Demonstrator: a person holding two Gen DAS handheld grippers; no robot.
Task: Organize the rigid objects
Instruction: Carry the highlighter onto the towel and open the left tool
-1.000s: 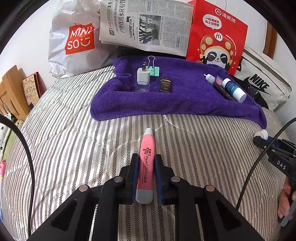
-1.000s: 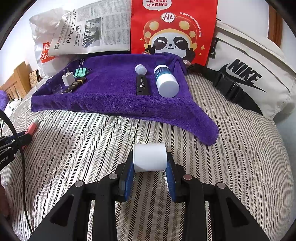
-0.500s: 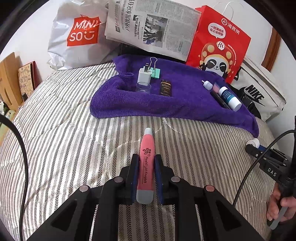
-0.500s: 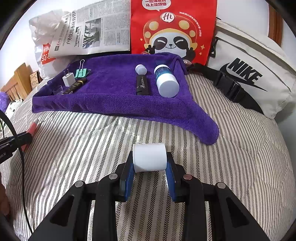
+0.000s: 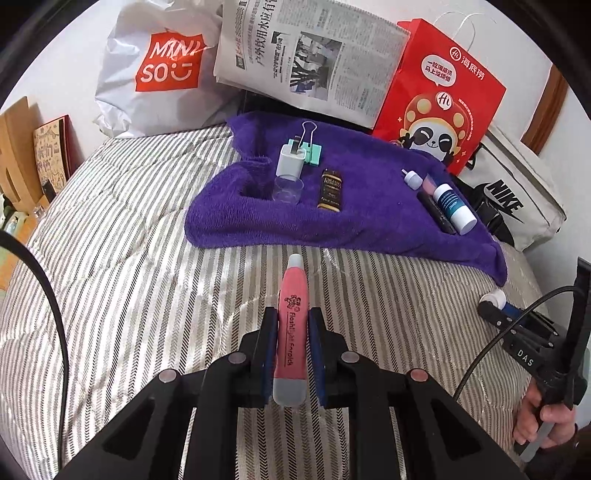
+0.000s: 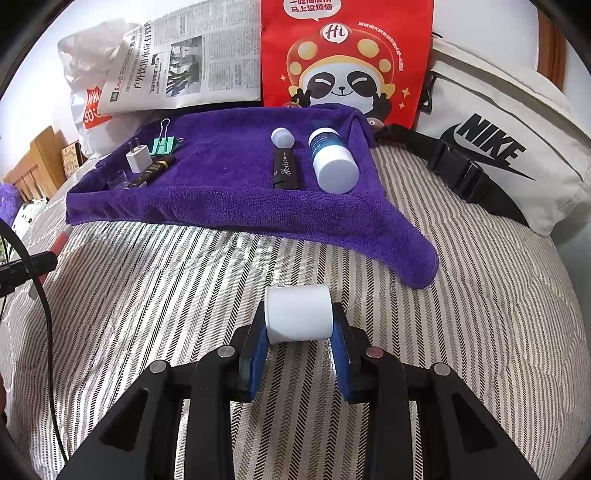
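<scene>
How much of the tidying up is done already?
Mostly done: the purple towel already holds two neat groups, charger, green clip, dark tube and clear cup on one side, black case and white bottle on the other. In hand: pink earpick in the left gripper, white cylinder in the right gripper. Both are not yet placed.

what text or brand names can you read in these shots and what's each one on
"MINISO" on the white plastic bag.
"Flashlight Earpick" on the pink earpick shut in the left claw.
"NIKE" on the cream bag.
"Hi" on the red panda bag; its Chinese lines are too small.
"Horizon" on the black stick.
"DAS" on the right claw.
Newspaper print and the blue-labelled bottle: too small to read.
</scene>
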